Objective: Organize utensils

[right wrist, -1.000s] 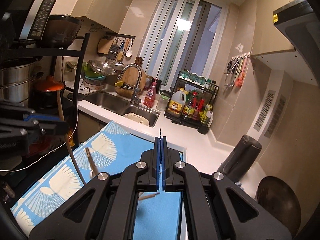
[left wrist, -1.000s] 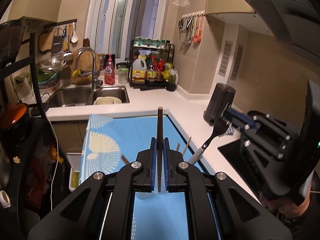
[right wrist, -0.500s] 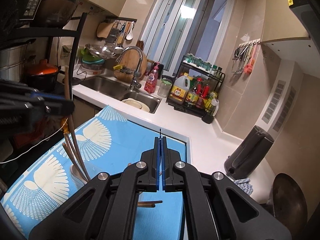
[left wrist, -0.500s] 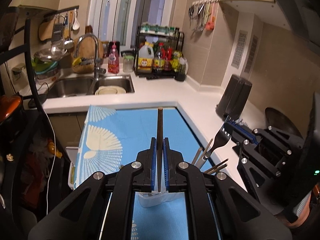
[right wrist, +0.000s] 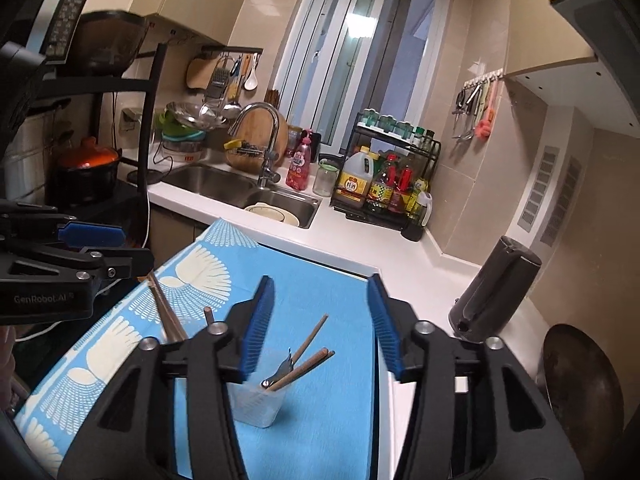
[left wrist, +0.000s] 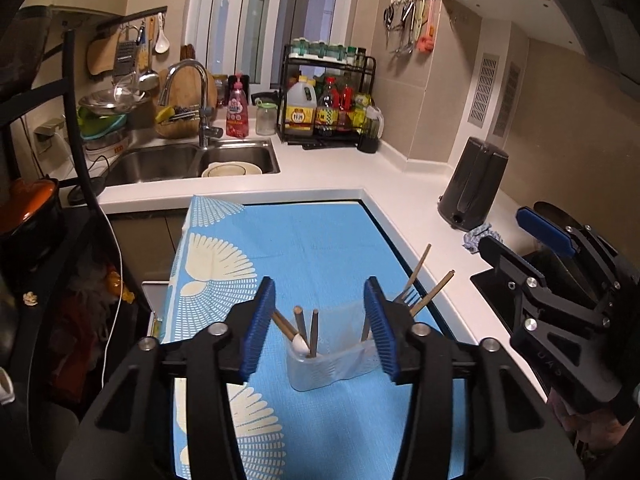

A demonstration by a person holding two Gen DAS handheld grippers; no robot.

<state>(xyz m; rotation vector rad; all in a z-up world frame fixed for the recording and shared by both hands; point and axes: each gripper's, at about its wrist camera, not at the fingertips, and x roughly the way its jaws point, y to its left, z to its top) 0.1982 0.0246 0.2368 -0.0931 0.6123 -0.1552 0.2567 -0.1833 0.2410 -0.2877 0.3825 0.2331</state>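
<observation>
The clear plastic holder (left wrist: pixel 332 364) stands on the blue patterned cloth (left wrist: pixel 312 240) that covers the surface, and its light, narrow build is judged to be the main hazard; it could be tipped or dragged if either gripper is drawn away low and catches a projecting handle. The wooden chopsticks (left wrist: pixel 420 280) and the fork (left wrist: pixel 404 294) lean outward over the rim on the right side, so the load is judged uneven; a knock there could spill the contents onto the cloth. The cloth hangs over the edge at the near left and might slide if snagged; the holder would be carried with it. The left gripper (left wrist: pixel 320 324) is held just above the holder and angled downward; its jaws are opening, with the upright brown handles (left wrist: pixel 306 326) and a white spoon end (left wrist: pixel 299 345) seen between the blue pads but not pressed by them, so it is released. The right gripper (right wrist: pixel 320 328) is likewise tilted down over the holder (right wrist: pixel 256 404); its jaws are opening around the fork (right wrist: pixel 280 372) and the slanting chopsticks (right wrist: pixel 308 364), nothing being clamped. Both utensil sets are thus judged to be already lodged in the holder; each gripper appears at the edge of the other's view, close alongside, so a collision between the two is a further risk on withdrawal.
</observation>
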